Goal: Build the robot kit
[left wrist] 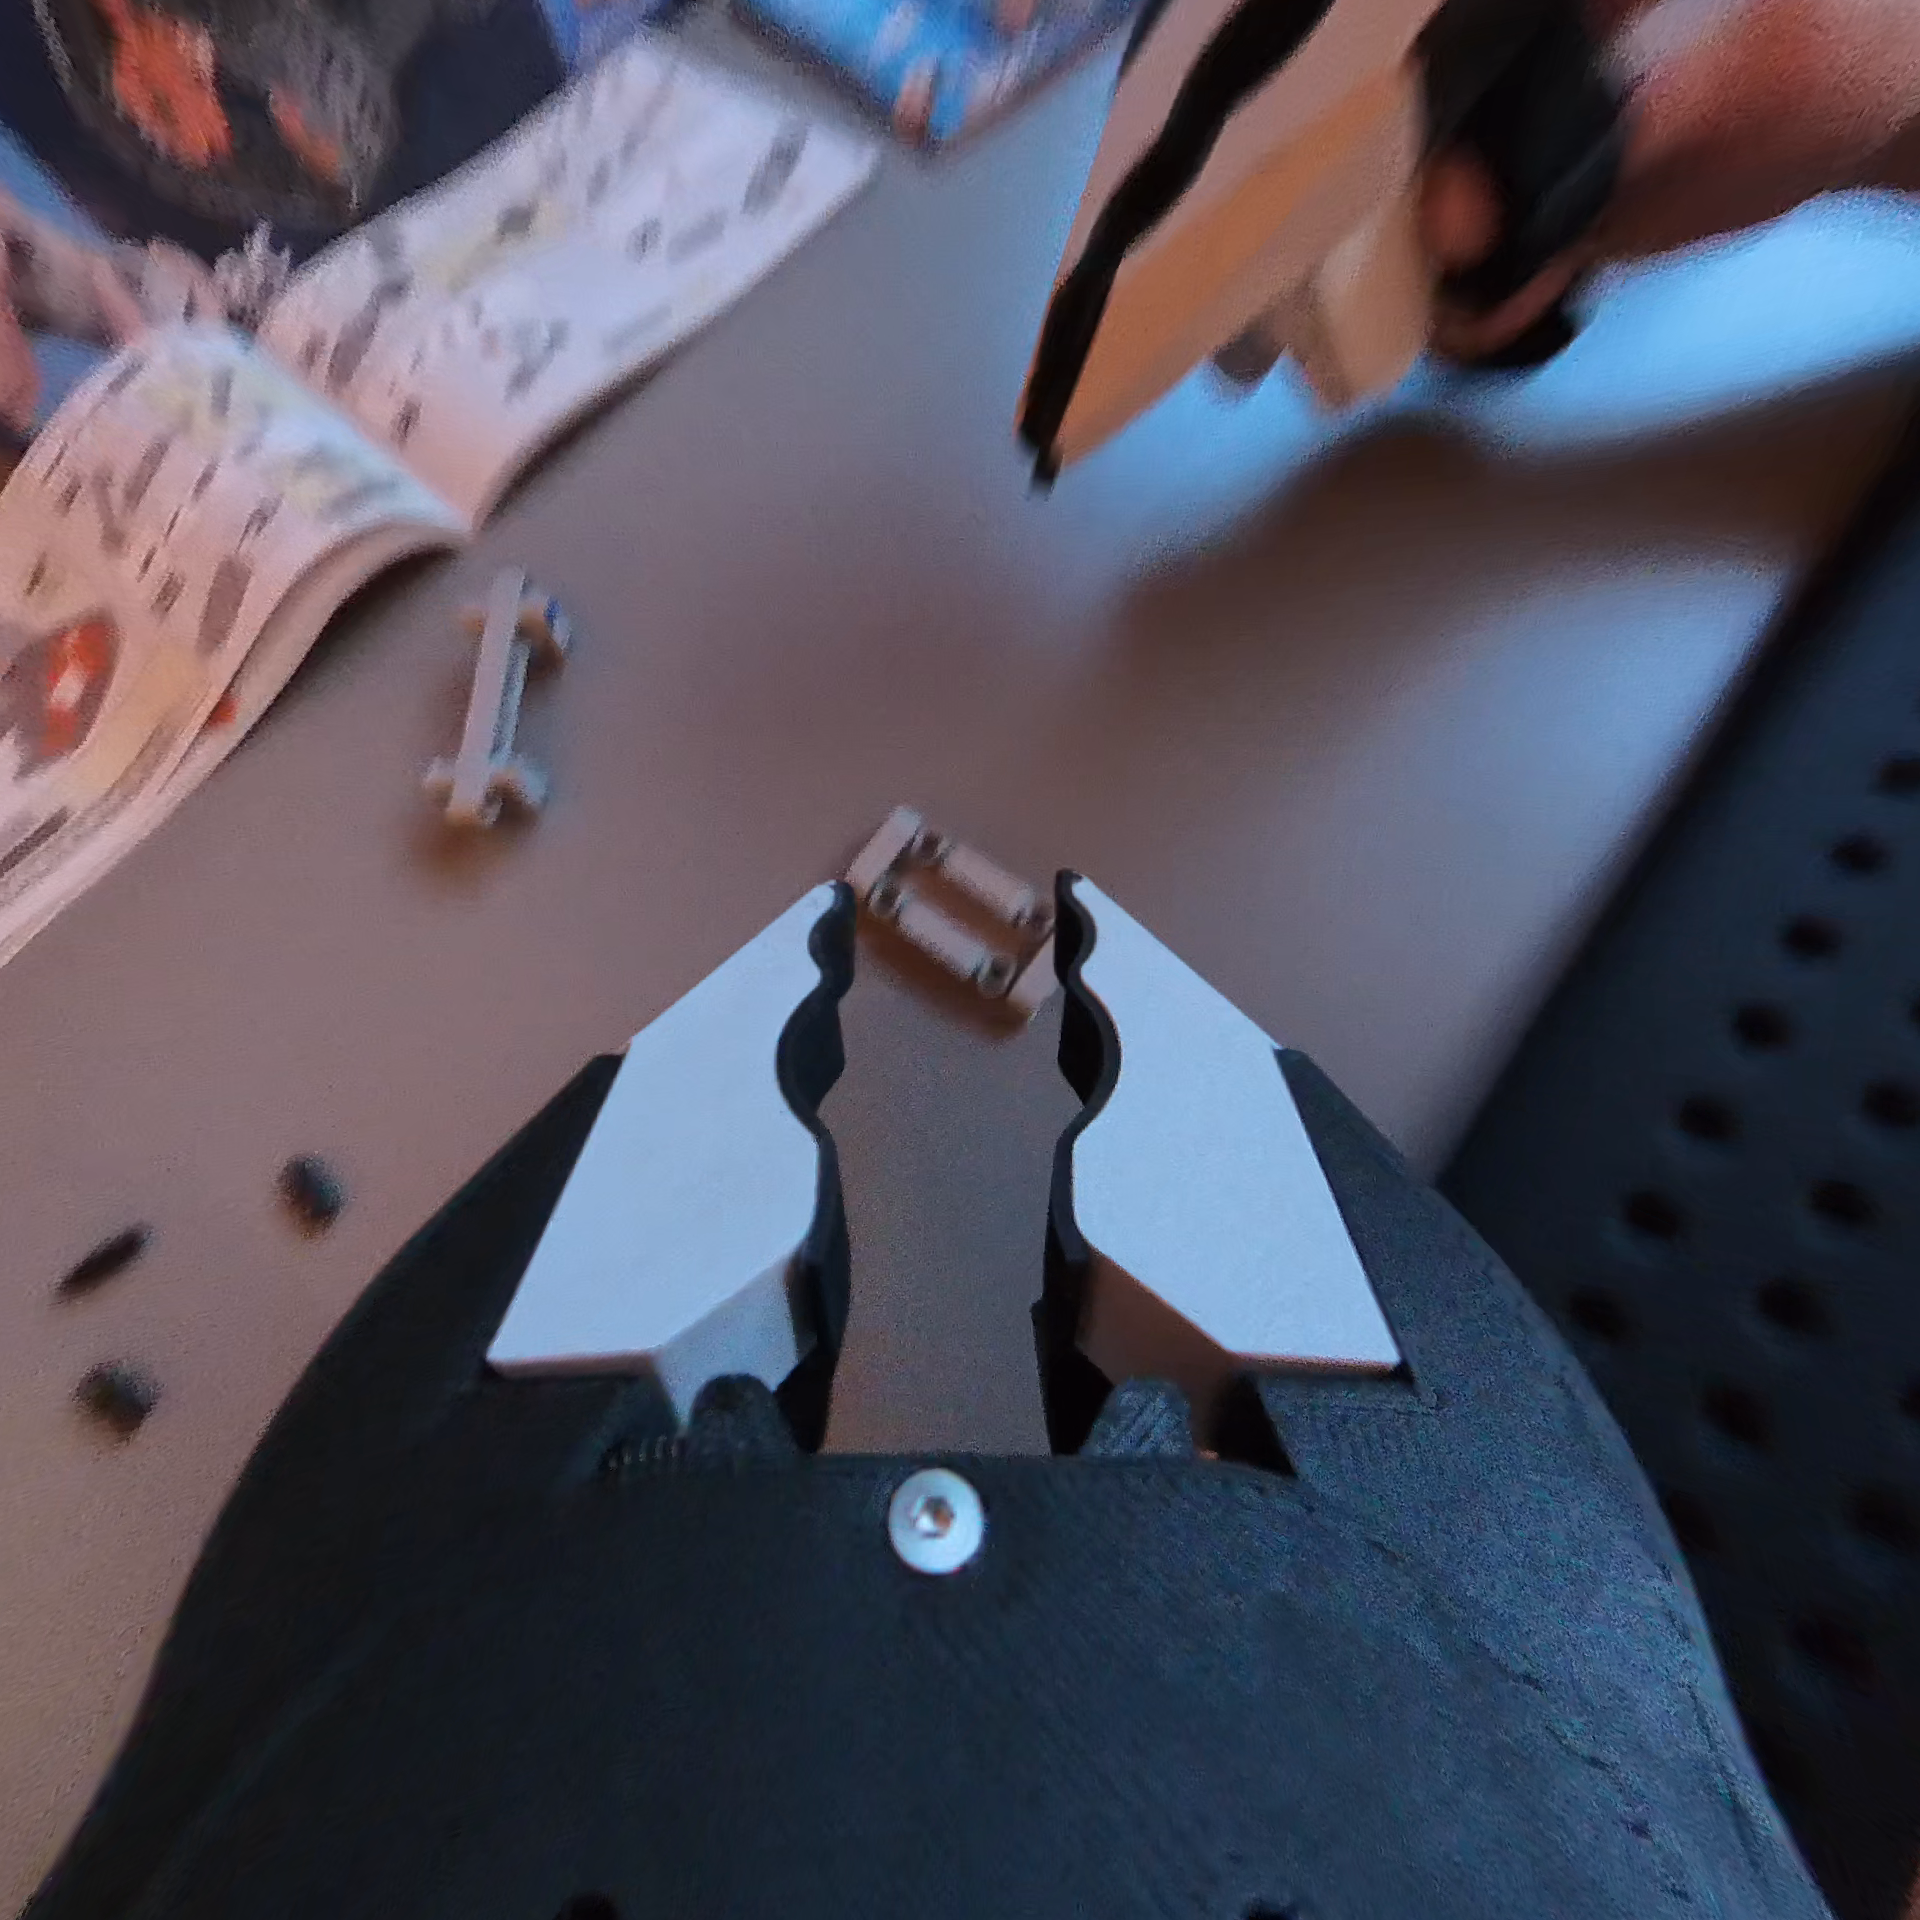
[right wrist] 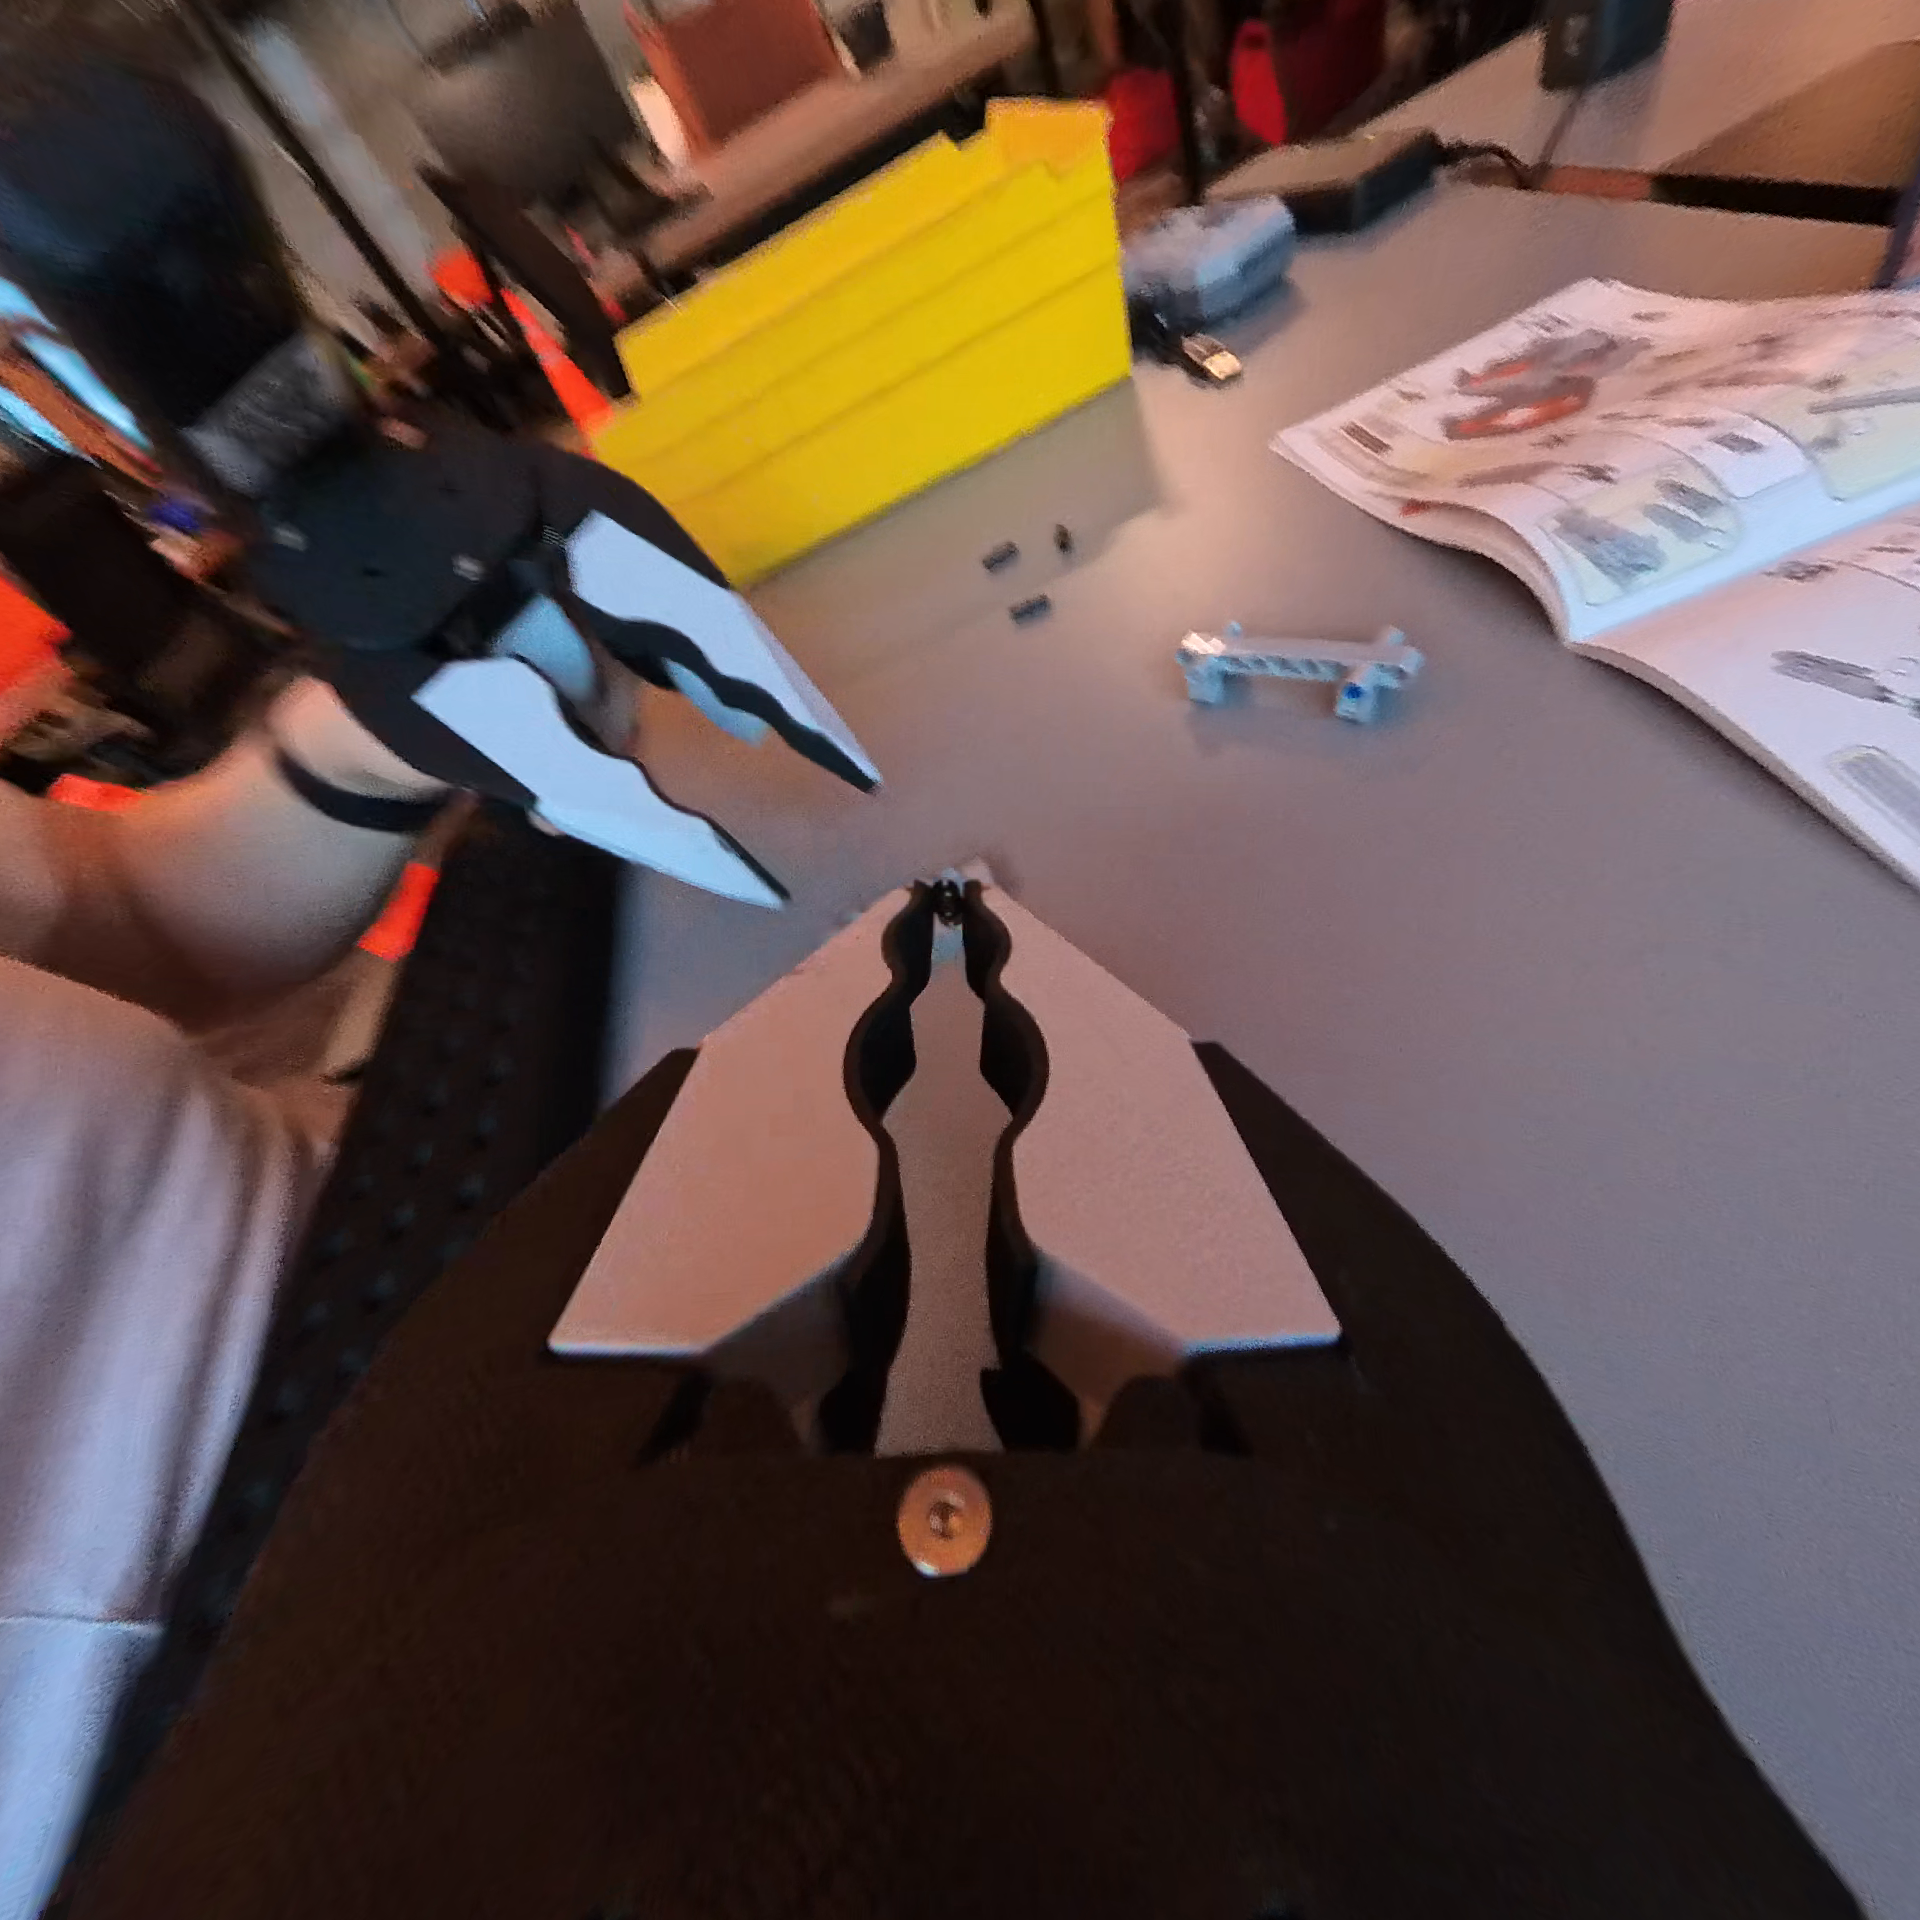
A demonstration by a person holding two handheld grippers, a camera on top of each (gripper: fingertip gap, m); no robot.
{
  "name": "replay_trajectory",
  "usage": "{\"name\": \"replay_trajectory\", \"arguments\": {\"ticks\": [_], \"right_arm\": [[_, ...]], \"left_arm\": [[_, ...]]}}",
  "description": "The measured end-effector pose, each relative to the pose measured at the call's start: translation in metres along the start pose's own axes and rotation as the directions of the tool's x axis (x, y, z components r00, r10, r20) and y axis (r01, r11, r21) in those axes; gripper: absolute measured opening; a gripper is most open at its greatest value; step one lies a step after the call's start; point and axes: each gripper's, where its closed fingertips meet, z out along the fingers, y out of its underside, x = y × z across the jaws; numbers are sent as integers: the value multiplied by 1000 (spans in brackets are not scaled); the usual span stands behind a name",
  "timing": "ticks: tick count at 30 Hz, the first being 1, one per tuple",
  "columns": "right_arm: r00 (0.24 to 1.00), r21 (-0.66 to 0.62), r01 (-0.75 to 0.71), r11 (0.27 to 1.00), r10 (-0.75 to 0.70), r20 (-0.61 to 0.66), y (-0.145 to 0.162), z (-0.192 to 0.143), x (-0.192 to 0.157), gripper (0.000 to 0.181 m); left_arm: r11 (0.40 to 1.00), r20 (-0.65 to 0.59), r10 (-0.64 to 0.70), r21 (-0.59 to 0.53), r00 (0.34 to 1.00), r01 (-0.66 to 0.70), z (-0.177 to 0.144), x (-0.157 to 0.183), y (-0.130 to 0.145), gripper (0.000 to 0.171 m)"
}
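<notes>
My left gripper (left wrist: 952, 896) is open and low over the table. A small grey frame piece with pins (left wrist: 951, 930) lies between its fingertips, and I cannot tell if they touch it. My right gripper (right wrist: 948, 891) is shut on a small black pin (right wrist: 948, 902) held at its very tips. In the left wrist view the right gripper (left wrist: 1042, 462) hangs above and beyond the frame piece, blurred. In the right wrist view the left gripper (right wrist: 826, 842) shows open, close to the left of my right fingertips. A long grey beam assembly (left wrist: 497, 707) lies farther off on the table and also shows in the right wrist view (right wrist: 1299, 665).
Three loose black pins (left wrist: 312, 1190) lie left of the left gripper and show again in the right wrist view (right wrist: 1023, 582). An open instruction booklet (right wrist: 1662, 499) lies beyond the beam. A yellow bin (right wrist: 883, 343) stands at the back. A black perforated mat (left wrist: 1766, 1039) borders the table.
</notes>
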Motion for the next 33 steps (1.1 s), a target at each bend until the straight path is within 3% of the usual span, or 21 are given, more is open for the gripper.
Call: {"name": "replay_trajectory", "arguments": {"ticks": [3, 7, 13, 17, 22, 23, 24, 26, 27, 30, 33], "right_arm": [[979, 127, -131, 983, 108, 176, -25, -4, -24, 5], [905, 178, -338, 924, 267, 332, -41, -8, -39, 5], [799, 153, -478, 865, 357, 483, -52, -11, -55, 4], [796, 123, -473, 872, 364, 483, -46, -7, -57, 4], [776, 74, -469, 880, 370, 510, -41, -7, -62, 5], [790, 76, -433, 898, 338, 512, -41, -9, -65, 10], [827, 100, -368, 924, 277, 489, -42, -11, -65, 26], [921, 193, -73, 978, -9, 390, -44, -21, -68, 41], [935, 221, 115, 969, -181, 304, -42, -26, -67, 47], [869, 167, 448, 878, -471, 152, -32, -33, -68, 43], [720, 119, 679, 725, -688, 88, -15, -28, -80, 29]], "left_arm": [[961, -170, -16, 269, 985, 62, -8, 15, -52, 35], [898, -38, 143, 425, 989, -113, -22, 23, -90, 27], [862, 173, 222, 424, 959, -276, -23, 16, -99, 15], [833, 175, 274, 448, 946, -325, -25, 25, -100, 3], [816, 182, 314, 449, 932, -363, -27, 29, -96, 2], [811, 178, 327, 451, 928, -372, -28, 31, -95, 2], [809, 156, 332, 459, 930, -366, -30, 33, -94, 2], [825, 34, 301, 492, 953, -278, -33, 40, -90, 2], [842, -75, 277, 500, 958, -204, -33, 47, -86, 2], [882, -398, 150, 467, 905, 59, -37, 58, -76, 2], [894, -628, 20, 360, 778, 268, -40, 63, -71, 2]]}}
